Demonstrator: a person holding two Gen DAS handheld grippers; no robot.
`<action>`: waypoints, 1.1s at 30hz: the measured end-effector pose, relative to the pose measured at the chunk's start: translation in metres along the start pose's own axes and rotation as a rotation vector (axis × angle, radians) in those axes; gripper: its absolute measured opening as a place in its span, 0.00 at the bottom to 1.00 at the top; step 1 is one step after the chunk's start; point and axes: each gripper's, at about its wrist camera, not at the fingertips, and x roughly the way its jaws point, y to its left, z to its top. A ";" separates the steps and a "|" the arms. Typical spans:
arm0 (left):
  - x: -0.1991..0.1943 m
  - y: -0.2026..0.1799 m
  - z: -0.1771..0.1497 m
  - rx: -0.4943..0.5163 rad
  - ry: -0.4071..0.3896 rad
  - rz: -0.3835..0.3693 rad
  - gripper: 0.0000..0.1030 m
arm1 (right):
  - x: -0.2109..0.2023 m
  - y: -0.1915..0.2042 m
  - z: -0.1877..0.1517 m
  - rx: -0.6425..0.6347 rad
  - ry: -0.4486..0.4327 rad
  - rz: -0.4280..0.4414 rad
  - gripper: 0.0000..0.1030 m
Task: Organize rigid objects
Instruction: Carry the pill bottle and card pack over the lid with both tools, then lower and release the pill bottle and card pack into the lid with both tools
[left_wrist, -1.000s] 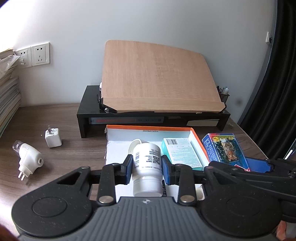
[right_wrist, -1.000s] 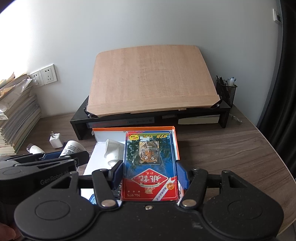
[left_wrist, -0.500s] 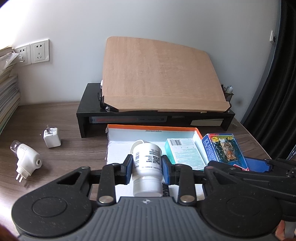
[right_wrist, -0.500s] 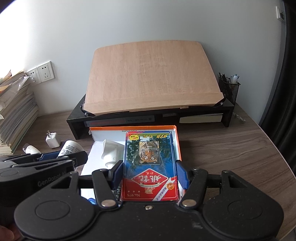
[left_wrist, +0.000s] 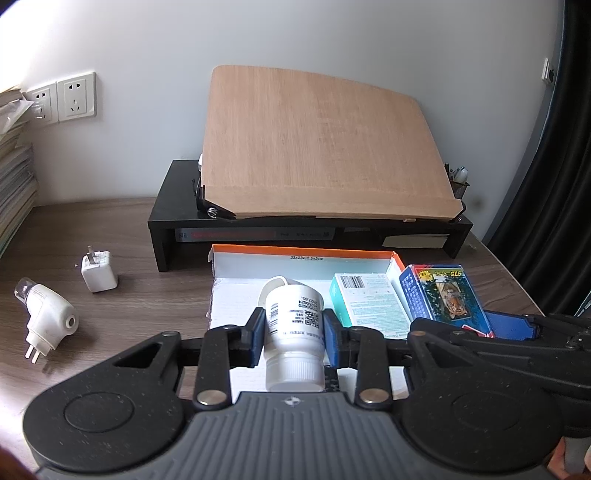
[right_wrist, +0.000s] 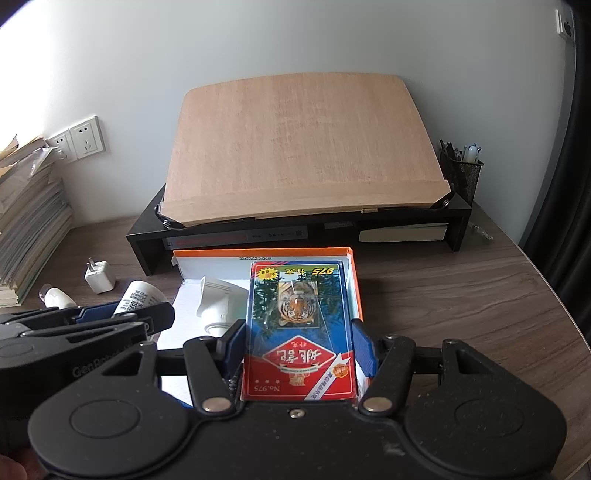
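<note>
White bottle (left_wrist: 293, 325) and card pack (right_wrist: 301, 325) held above the orange-rimmed box (left_wrist: 303, 252).
Left gripper (left_wrist: 293, 330) is clamped on the bottle, right gripper (right_wrist: 299, 345) on the pack; both long axes point toward the box's far wall, box directly beneath.

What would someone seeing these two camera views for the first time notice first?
Probably the two loaded grippers: the left gripper is clamped on a white plastic pill bottle, and the right gripper on a blue and red tiger-print card box, both held above the orange-rimmed white cardboard box. Behind them, a large tilted light wooden board sits on a black desk riser.
</note>
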 end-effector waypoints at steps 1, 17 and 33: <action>0.000 0.000 0.000 0.000 0.001 -0.001 0.32 | 0.001 0.000 0.000 -0.001 0.003 -0.001 0.69; 0.010 0.005 -0.004 -0.004 0.037 -0.002 0.32 | 0.029 -0.001 0.000 -0.010 0.059 -0.019 0.70; 0.024 -0.008 -0.013 0.022 0.079 -0.070 0.32 | 0.016 -0.017 -0.001 0.016 0.024 -0.086 0.75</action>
